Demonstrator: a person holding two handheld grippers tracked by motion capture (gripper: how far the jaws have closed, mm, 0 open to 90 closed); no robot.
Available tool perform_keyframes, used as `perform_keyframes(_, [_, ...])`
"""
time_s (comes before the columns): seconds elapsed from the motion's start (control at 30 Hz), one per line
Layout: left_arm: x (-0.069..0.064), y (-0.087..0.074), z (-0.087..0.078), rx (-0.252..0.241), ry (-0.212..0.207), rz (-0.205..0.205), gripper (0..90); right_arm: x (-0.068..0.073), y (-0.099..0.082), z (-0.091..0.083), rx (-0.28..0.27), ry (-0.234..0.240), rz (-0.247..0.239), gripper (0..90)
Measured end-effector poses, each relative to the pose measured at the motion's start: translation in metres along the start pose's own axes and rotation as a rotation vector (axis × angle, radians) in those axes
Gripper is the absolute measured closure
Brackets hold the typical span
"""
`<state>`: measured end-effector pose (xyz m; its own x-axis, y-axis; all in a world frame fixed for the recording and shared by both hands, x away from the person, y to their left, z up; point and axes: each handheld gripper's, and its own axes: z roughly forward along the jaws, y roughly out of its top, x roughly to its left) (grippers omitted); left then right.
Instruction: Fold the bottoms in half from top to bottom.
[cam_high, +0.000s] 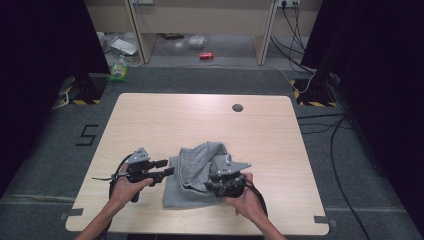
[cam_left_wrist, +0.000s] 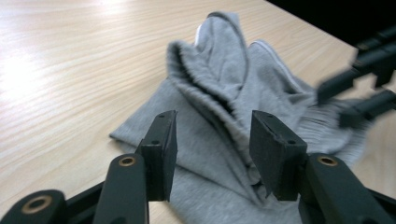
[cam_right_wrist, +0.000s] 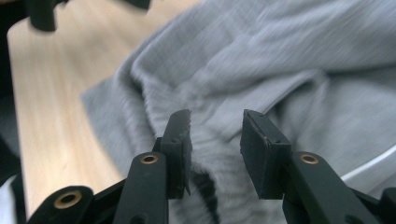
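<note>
From my seat the right claw (cam_high: 216, 186) is hard to read in the high view: its tips are lost against the cloth and the hand (cam_high: 243, 196) behind it covers its body. In the right gripper view the fabric is blurred, and the far edge of the garment runs out of the picture. In the left gripper view the other claw shows as dark smeared bars at the right edge.

The thing I am working is a rumpled light grey knit garment (cam_high: 197, 172) with a ribbed band and a thin white line along one fold (cam_left_wrist: 275, 58). It lies on the pale wooden surface (cam_high: 200, 120), near the person's edge, bunched up toward the middle and flat at its near corner.

The left claw (cam_high: 167, 168) sits just beside the garment's left edge, jaws partly apart with nothing between them; in its own view the cloth lies just beyond the pads (cam_left_wrist: 164, 149). The right claw is over the garment's right side, jaws partly apart, the ribbed fold (cam_right_wrist: 212, 140) in the gap between them; I cannot see the pads pressing on it.
</note>
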<state>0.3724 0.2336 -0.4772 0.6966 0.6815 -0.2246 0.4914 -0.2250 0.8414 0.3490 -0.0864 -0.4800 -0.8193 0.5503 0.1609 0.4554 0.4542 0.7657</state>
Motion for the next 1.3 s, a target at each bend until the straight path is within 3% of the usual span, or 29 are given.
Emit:
perform_keyframes(0.2, [0.006, -0.005, 0.012, 0.041, 0.062, 0.024, 50.2, 0.022, -0.024, 0.006, 0.106, -0.015, -0.117, 66.2])
perform_keyframes(0.33, [0.001, -0.008, 0.017, 0.058, 0.049, 0.032, 48.8, 0.020, -0.024, 0.005, 0.096, -0.003, -0.084, 65.5])
perform_keyframes(0.43, [-0.003, -0.008, 0.020, 0.070, 0.040, 0.038, 46.9, 0.019, -0.021, 0.004, 0.074, 0.016, -0.047, 57.7])
perform_keyframes(0.63, [-0.004, -0.012, 0.027, 0.094, 0.047, 0.042, 44.0, 0.009, 0.019, -0.003, -0.053, -0.006, -0.046, 48.1])
perform_keyframes(0.8, [0.001, -0.016, 0.027, 0.107, 0.063, 0.042, 43.4, -0.004, 0.063, 0.006, -0.093, -0.015, -0.048, 42.7])
perform_keyframes(0.97, [0.001, -0.020, 0.030, 0.133, 0.070, 0.061, 42.9, -0.015, 0.091, 0.028, -0.066, -0.043, -0.049, 40.1])
perform_keyframes(1.13, [-0.001, -0.026, 0.035, 0.170, 0.075, 0.080, 42.4, -0.024, 0.101, 0.043, -0.054, -0.050, -0.016, 38.1])
perform_keyframes(1.3, [-0.004, -0.028, 0.036, 0.163, 0.087, 0.097, 42.0, -0.029, 0.109, 0.058, -0.031, -0.055, 0.002, 37.7])
